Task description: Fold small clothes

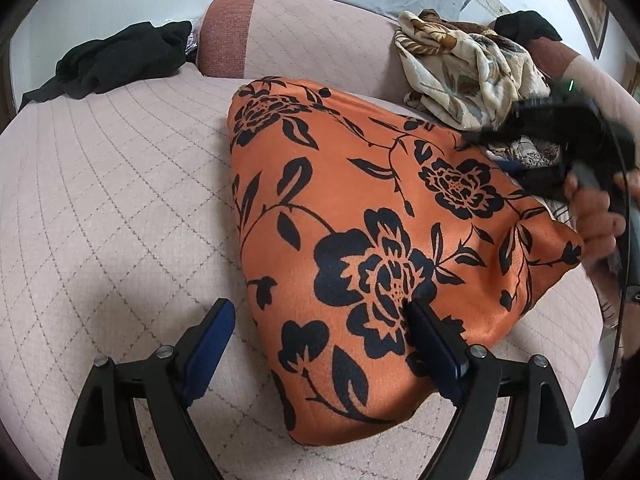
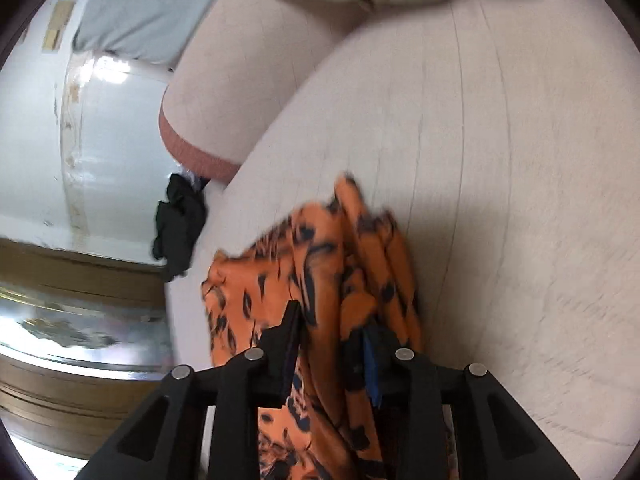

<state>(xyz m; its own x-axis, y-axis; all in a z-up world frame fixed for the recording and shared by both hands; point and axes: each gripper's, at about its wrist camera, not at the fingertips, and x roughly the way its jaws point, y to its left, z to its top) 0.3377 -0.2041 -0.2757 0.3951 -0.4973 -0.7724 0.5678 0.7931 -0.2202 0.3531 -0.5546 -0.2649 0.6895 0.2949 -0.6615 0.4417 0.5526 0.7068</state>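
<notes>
A pale pink quilted sofa seat (image 1: 120, 200) with a diamond stitch pattern carries everything. An orange cloth with black flowers (image 1: 360, 220) lies folded across its middle. A crumpled black garment (image 1: 116, 62) sits at the seat's far left edge, and a heap of cream patterned fabric (image 1: 460, 72) rests near the backrest (image 1: 320, 36).

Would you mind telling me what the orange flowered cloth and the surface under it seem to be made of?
Orange cloth: likely satin or a similar smooth synthetic; it has a soft sheen and drapes smoothly. Pink cover beneath: looks like matte quilted fabric, with stitched diamond lines.
</notes>
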